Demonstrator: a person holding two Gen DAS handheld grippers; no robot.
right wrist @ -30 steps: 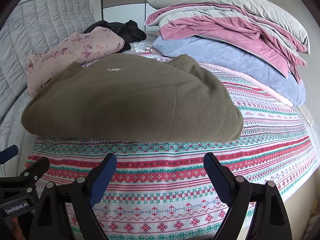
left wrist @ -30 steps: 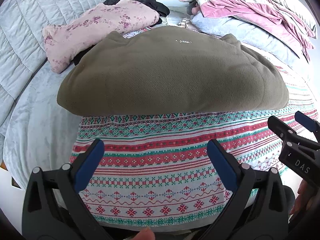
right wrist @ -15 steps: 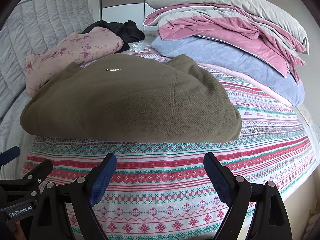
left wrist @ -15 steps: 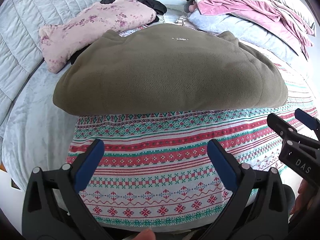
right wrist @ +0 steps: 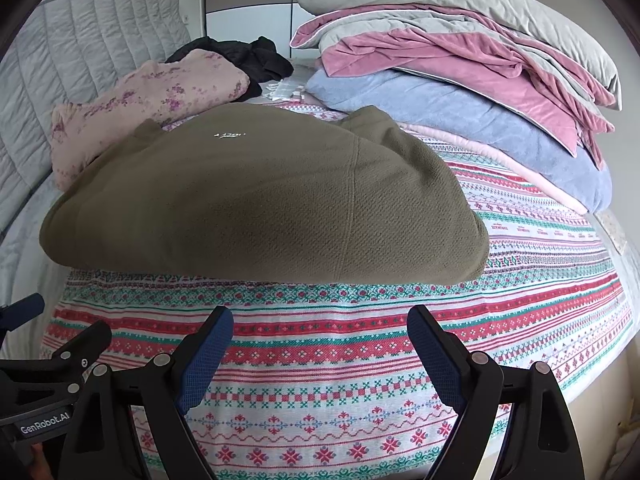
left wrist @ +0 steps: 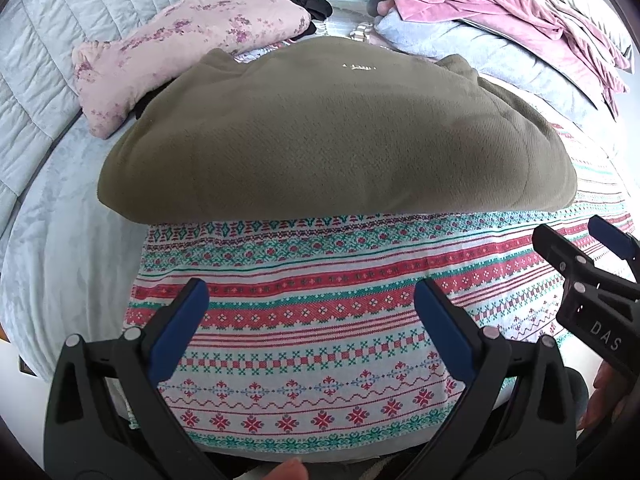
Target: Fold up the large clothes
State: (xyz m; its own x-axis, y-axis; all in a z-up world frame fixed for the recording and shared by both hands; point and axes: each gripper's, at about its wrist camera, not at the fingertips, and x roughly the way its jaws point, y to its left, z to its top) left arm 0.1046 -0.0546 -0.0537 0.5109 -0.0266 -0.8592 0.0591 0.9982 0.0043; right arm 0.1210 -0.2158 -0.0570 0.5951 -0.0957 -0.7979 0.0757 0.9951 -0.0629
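Olive fleece sweatshirt (left wrist: 336,136) lies folded on the patterned bedspread (left wrist: 320,320); left gripper (left wrist: 308,320) and right gripper (right wrist: 320,344) hover spread, empty, before it.

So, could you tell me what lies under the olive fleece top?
The olive fleece top rests on the patterned blanket; its left edge overhangs the grey bedspread. Whatever lies beneath its middle is covered.

Home bedroom. Bed with quilted grey headboard (right wrist: 80,40); stacked folded blankets (right wrist: 460,80) beside it. Wardrobe doors (right wrist: 248,4) behind headboard.
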